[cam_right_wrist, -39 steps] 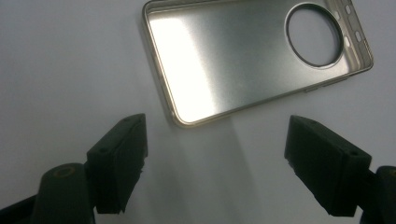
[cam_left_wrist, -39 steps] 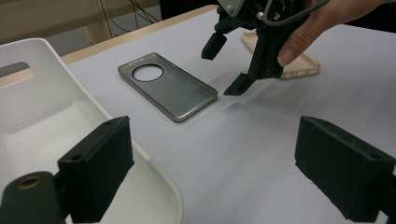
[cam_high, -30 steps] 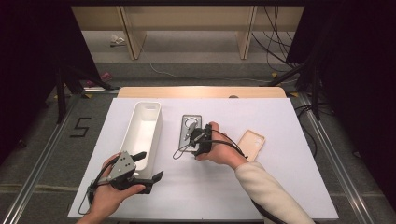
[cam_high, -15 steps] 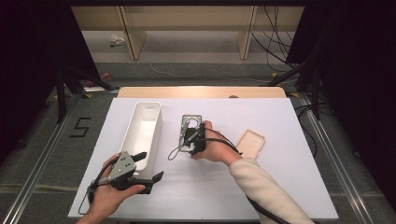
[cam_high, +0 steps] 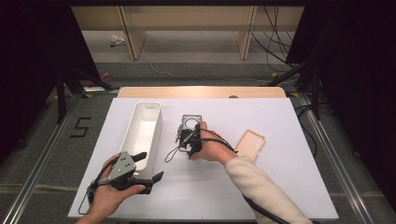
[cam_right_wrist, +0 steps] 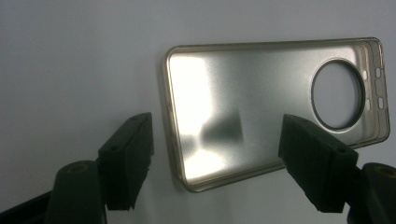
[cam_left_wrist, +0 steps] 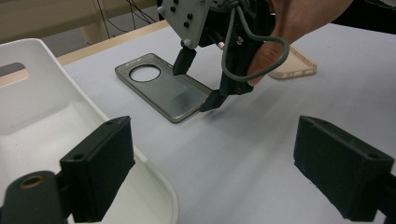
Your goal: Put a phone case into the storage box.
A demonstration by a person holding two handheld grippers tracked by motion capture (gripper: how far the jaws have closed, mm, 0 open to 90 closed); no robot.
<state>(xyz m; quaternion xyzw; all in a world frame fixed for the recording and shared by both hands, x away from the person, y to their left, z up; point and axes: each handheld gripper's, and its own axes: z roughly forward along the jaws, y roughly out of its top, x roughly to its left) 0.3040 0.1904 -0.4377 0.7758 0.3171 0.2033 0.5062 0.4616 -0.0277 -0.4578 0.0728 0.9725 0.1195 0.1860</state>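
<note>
high: right gripper (cam_high: 187, 140) hangs over the grey phone case (cam_high: 191, 123) lying flat beside the white bin (cam_high: 142, 133), left gripper (cam_high: 150, 167) parked open, holding nothing | left gripper view: case's near corner sits between the right jaws, which have just been closing, pads not yet pressing | right gripper view: hollow side faces up, likely a rim pinch
</note>
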